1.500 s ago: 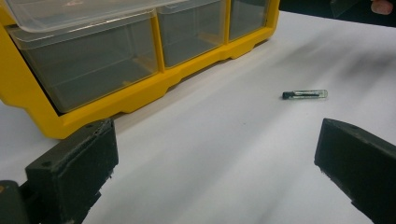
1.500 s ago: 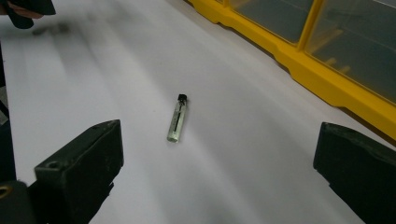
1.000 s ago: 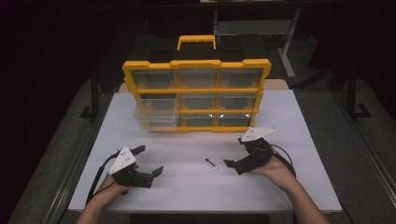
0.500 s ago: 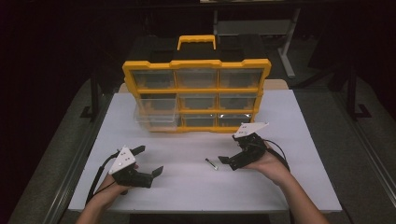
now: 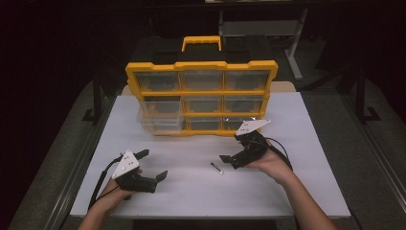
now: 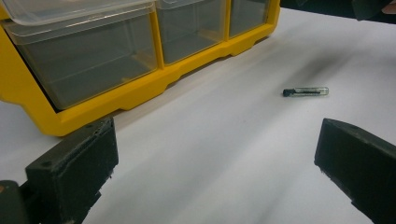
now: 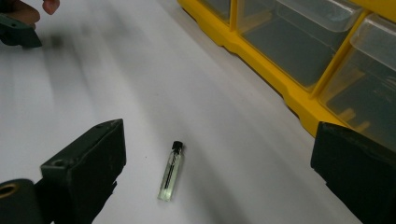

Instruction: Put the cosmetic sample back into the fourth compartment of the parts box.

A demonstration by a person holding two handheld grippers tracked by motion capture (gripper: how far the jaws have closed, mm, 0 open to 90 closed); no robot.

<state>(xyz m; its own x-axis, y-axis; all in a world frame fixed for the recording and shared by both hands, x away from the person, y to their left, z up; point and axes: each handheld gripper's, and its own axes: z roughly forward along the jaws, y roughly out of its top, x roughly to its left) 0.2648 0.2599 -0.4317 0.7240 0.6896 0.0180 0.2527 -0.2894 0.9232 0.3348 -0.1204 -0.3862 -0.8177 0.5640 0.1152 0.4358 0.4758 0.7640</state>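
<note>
A small clear vial (image 5: 216, 167) with a black cap lies flat on the white table (image 5: 306, 143), in front of a yellow organizer (image 5: 201, 67) of clear drawers. My right gripper (image 5: 231, 148) is open just right of the vial, held low over the table. In the right gripper view the vial (image 7: 171, 170) lies between the spread jaws of my right gripper (image 7: 219, 179). My left gripper (image 5: 153, 164) rests open at the front left, with nothing in it. In the left gripper view the vial (image 6: 306, 91) lies ahead and to the right of my left gripper (image 6: 215, 175).
One clear drawer (image 5: 160, 117) in the organizer's left column sticks out toward me. The organizer (image 7: 289, 60) stands close on the right in the right gripper view. A black carry handle (image 5: 201, 42) framed in yellow tops it. Dark floor surrounds the table.
My right gripper has moved left and forward, closing in on the vial. The left gripper and the vial have stayed where they were.
</note>
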